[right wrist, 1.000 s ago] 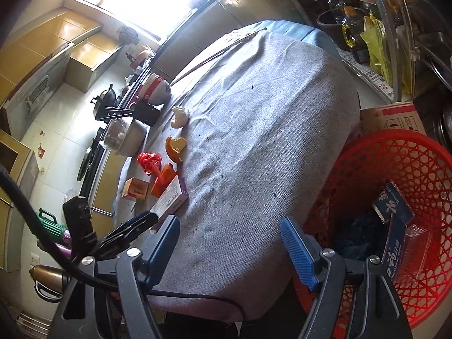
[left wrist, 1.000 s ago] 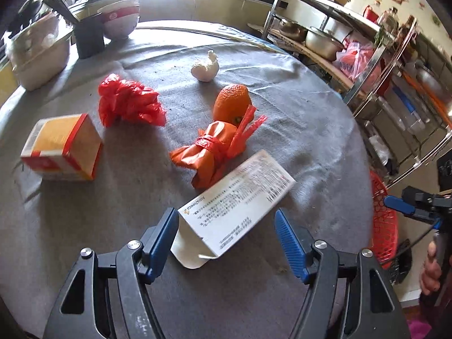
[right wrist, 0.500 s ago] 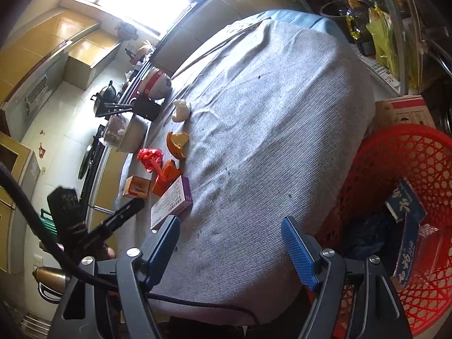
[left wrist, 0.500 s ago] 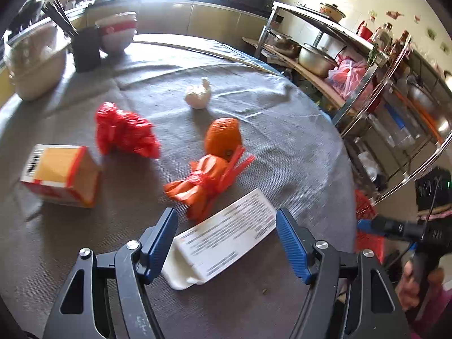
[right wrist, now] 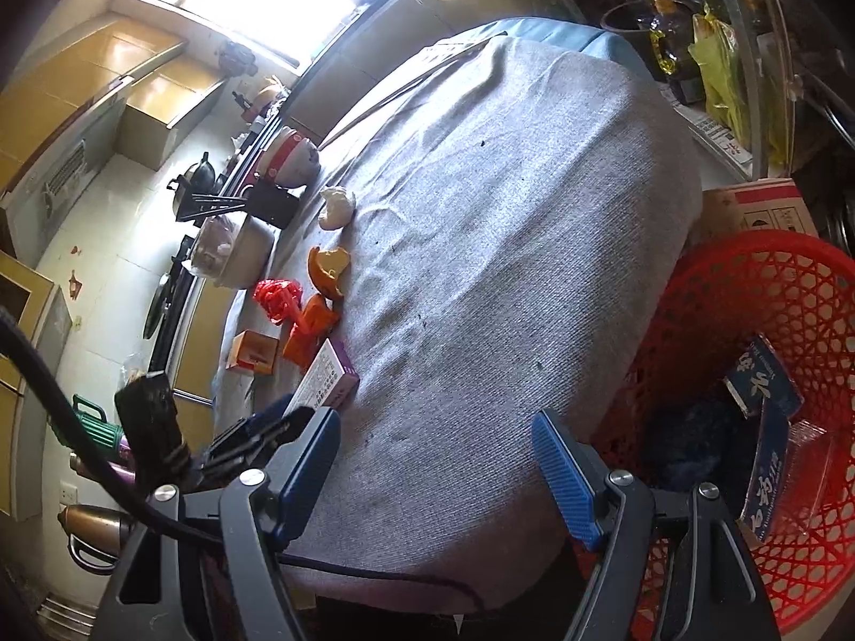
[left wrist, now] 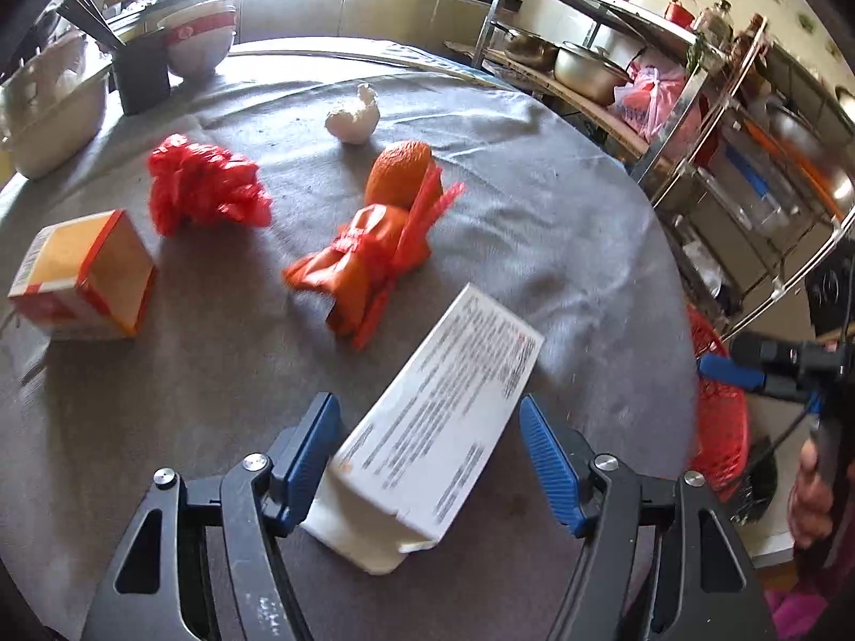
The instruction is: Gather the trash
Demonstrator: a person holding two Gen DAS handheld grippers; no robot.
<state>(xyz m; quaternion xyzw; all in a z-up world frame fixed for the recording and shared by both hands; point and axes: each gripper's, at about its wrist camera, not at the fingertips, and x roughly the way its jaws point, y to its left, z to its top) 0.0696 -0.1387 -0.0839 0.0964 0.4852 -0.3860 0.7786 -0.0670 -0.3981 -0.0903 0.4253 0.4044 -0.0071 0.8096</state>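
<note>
The white printed carton (left wrist: 443,416) lies low in the left wrist frame between the parted blue pads of the left hand-held gripper (left wrist: 427,459), its long axis running from lower left to upper right, open flap end nearest the camera; the left pad seems to touch it, the right stands clear. Above it on the grey surface (left wrist: 561,245) sit an orange bag (left wrist: 358,267), orange peel (left wrist: 398,173), red bag (left wrist: 203,192) and small box (left wrist: 80,272). In the right wrist frame, the red basket (right wrist: 801,278) at right holds blue cartons (right wrist: 764,384). The right hand-held gripper (right wrist: 438,475) gapes, empty.
</note>
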